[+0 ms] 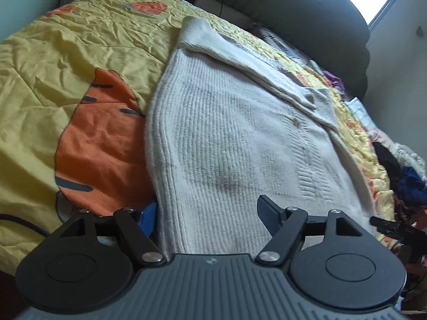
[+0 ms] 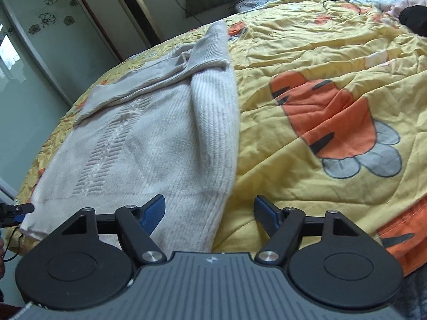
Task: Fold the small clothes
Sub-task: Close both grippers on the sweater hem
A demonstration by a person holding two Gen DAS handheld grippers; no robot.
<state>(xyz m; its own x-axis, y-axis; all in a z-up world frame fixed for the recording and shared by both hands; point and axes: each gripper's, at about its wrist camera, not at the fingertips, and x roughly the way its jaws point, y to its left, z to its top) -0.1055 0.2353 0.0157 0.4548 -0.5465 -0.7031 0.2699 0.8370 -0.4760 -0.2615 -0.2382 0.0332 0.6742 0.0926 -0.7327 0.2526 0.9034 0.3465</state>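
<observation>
White knit sweater lies flat on the yellow quilt, sleeves folded in; left gripper and right gripper straddle its hem corners unclenched, so risk is pinching quilt too.

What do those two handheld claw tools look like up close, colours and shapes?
Both look alike. The left gripper and the right gripper each have a ribbed dark-grey body with a small pale logo, two round black discs at the sides, and black linkage arms joined by silver screws. The fingers carry blue pads. A thin black cable trails at the right view's left edge.
</observation>
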